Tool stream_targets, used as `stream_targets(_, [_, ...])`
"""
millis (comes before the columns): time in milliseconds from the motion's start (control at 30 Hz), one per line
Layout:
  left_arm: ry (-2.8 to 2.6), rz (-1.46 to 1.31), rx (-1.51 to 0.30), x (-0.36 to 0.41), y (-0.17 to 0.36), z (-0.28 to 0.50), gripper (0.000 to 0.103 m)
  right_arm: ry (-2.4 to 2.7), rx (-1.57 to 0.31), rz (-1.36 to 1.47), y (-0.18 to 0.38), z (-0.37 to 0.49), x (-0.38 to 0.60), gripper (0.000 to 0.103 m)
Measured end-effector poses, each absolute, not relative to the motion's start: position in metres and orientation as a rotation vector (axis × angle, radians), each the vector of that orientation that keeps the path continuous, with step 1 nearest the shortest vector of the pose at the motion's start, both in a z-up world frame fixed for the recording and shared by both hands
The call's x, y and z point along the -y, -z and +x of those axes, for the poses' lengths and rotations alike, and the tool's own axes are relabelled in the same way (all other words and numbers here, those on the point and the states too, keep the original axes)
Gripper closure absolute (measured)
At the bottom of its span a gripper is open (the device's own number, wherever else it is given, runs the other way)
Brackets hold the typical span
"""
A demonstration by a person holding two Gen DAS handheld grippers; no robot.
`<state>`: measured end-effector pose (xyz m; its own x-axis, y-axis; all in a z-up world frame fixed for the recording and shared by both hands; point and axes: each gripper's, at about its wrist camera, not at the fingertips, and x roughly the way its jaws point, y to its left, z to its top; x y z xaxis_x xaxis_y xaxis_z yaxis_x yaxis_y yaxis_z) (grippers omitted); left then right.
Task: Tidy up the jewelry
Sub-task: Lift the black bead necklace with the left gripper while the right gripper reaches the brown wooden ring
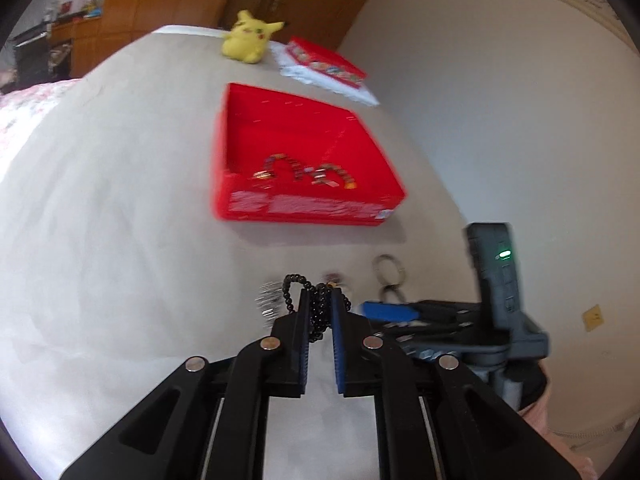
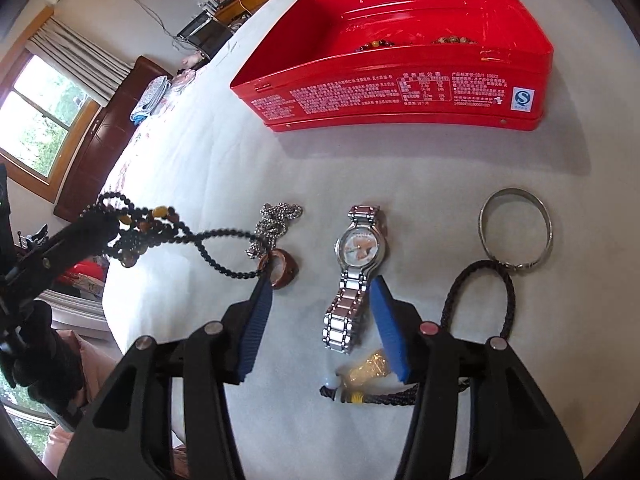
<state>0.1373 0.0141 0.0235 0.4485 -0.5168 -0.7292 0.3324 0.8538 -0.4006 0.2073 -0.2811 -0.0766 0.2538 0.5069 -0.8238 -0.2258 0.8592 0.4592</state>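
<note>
My left gripper is shut on a black bead necklace and holds it above the white bed; in the right wrist view the necklace dangles from it at the left. An open red tin holds beaded bracelets. My right gripper is open and empty over a silver watch. A silver chain with a brown ring, a silver bangle, a black braided cord and a pendant lie on the bed.
A yellow plush toy and the red tin lid on white cloth lie at the far end of the bed. A wall runs along the right. The bed edge drops off at the left of the right wrist view.
</note>
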Motion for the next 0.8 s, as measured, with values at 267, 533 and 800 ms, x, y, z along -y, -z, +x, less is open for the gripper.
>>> stream_targets(267, [0.274, -0.099, -1.116, -0.05, 0.036, 0.148, 0.093, -0.53, -1.225, 0.23, 0.075, 0.208, 0.261, 0.052])
stream_targets(533, [0.207, -0.096, -1.116, -0.048, 0.046, 0.158, 0.064, -0.534, -1.247, 0.186, 0.079, 0.212, 0.24, 0.055])
stream_targets(800, [0.156, 0.003, -1.098, -0.032, 0.06, 0.166, 0.049, -0.498, -1.236, 0.072, 0.083, 0.213, 0.221, 0.057])
